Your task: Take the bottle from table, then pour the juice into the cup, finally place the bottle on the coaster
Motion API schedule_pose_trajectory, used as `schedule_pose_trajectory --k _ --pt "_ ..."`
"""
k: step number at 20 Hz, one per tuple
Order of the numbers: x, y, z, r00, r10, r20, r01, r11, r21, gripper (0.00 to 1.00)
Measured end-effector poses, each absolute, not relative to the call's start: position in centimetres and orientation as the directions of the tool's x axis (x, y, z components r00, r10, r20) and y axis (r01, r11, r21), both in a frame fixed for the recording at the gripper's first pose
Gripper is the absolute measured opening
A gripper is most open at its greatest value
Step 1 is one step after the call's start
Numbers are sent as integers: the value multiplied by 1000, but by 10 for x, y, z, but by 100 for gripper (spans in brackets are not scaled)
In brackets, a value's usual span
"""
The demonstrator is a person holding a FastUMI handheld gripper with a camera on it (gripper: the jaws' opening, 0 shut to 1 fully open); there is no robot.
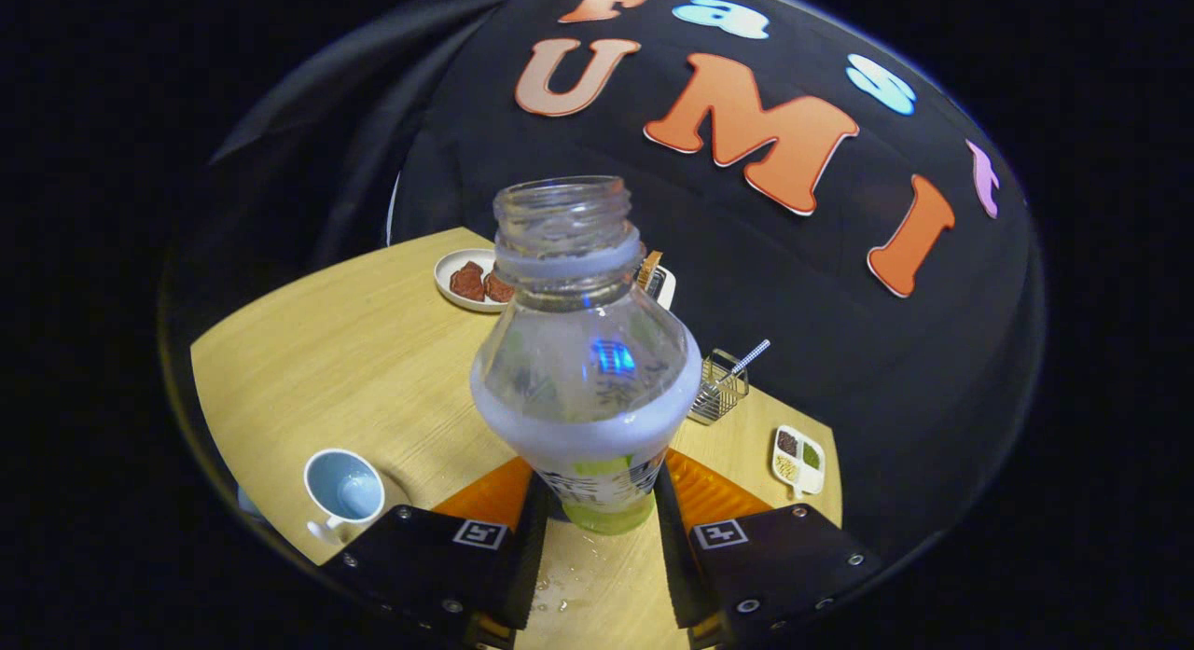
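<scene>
You are in a staged booth, not a real home: black cloth walls close behind a wooden desk [373,352] laid with a snack plate [466,279], a wire utensil rack [718,398] and a divided dish [798,460].

Plate [464,279], wire rack [718,394], divided dish [798,459]

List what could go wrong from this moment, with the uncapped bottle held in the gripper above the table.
1. The bottle is uncapped and holds white liquid; the gripper clamps only its lower body, so a tilt or slip could spill.
2. The cup sits off to one side near the table edge; a swing toward it could knock it or miss.
3. Droplets already lie on the table between the fingers, so some has likely spilled.
</scene>
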State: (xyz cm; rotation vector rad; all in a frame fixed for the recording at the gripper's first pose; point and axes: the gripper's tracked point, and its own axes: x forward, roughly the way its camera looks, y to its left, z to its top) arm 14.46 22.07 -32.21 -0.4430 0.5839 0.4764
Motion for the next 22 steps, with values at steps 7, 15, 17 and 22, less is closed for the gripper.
schedule_pose_trajectory --k 7,15,17,22 --pt "172 225 -365 688 368 -625 -482 876 -15 58" --pt "183 218 -415 653 376 -657 -429 899 88 58" --pt "180 219 -425 643 380 -665 -430 897 97 58" --pt "184 219 -439 650 374 -662 -427 900 90 59"
